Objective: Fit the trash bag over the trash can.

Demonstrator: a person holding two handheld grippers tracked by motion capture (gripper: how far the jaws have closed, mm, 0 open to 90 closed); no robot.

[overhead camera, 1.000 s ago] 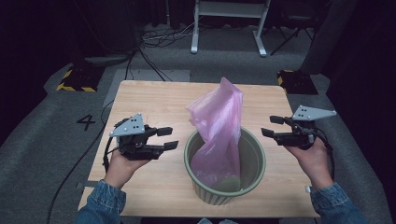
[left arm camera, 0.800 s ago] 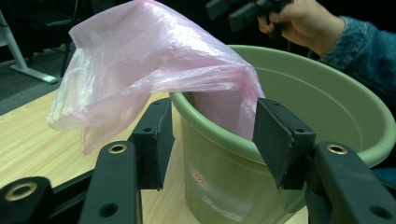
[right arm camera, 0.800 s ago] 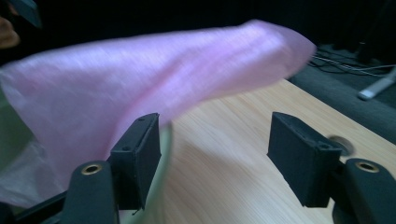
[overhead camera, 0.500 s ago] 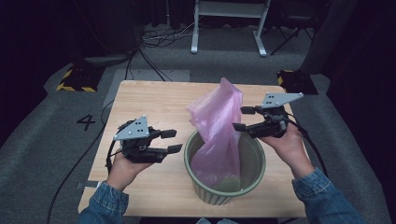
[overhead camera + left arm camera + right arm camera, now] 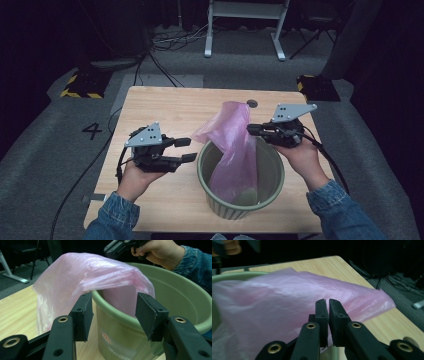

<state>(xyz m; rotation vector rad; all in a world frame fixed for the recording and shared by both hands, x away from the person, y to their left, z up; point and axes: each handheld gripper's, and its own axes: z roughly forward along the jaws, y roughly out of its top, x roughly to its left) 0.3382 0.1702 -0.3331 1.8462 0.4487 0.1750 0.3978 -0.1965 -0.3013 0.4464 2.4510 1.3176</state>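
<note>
A pink plastic bag (image 5: 234, 145) stands partly inside a green bucket (image 5: 272, 187) near the table's (image 5: 170, 107) six-o'clock edge, its lower part down in the bucket and its loose top rising above the rim toward twelve o'clock and draping over the nine-o'clock side. The right gripper (image 5: 251, 129), at the bag's three o'clock, has just closed its jaws and, in its own view (image 5: 326, 303), they stand almost together against the bag's film, while the left gripper (image 5: 184, 150), at nine o'clock, holds its jaws open and empty just beside the bucket (image 5: 112, 305). The bucket's wall bears a small red mark and pale print (image 5: 115, 346) too blurred to read, a "4" (image 5: 92, 131) is marked on the grey floor at the table's nine o'clock, and the tabletop lies bare from the bucket toward twelve o'clock.
</note>
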